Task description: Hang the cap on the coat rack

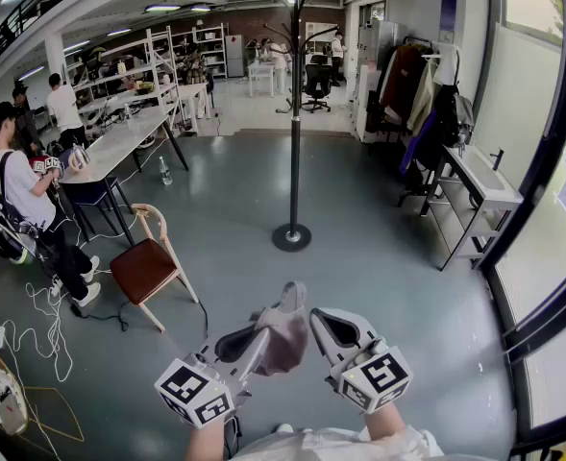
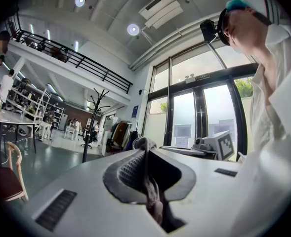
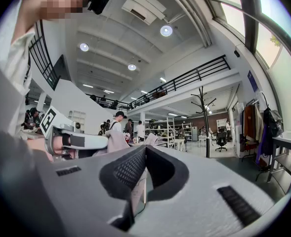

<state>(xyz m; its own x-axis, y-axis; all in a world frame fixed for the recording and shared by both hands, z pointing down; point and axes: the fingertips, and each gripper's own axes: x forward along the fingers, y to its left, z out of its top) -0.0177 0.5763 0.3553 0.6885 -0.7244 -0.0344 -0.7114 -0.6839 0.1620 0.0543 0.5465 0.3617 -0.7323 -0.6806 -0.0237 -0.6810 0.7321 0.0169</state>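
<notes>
The cap (image 1: 283,339) hangs by a thin fold in the clenched left hand-held gripper (image 2: 145,154); the right hand-held gripper (image 3: 144,149) beside it is closed, empty; the coat rack (image 1: 295,113) stands well ahead; that slim pinch could slip on the way.

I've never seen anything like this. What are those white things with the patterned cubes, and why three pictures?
No robot: a person holds hand-held tongs in each hand; the cubes are part of them. One picture comes from a camera on the person's head, looking down; the other two from cameras riding on each tongs. The left tongs are shut on a pinkish-grey cap. The right tongs look closed too; whether the pale sliver between them is the cap, I cannot tell. Ahead, on the grey floor, stand a black coat rack and a wooden chair.
</notes>
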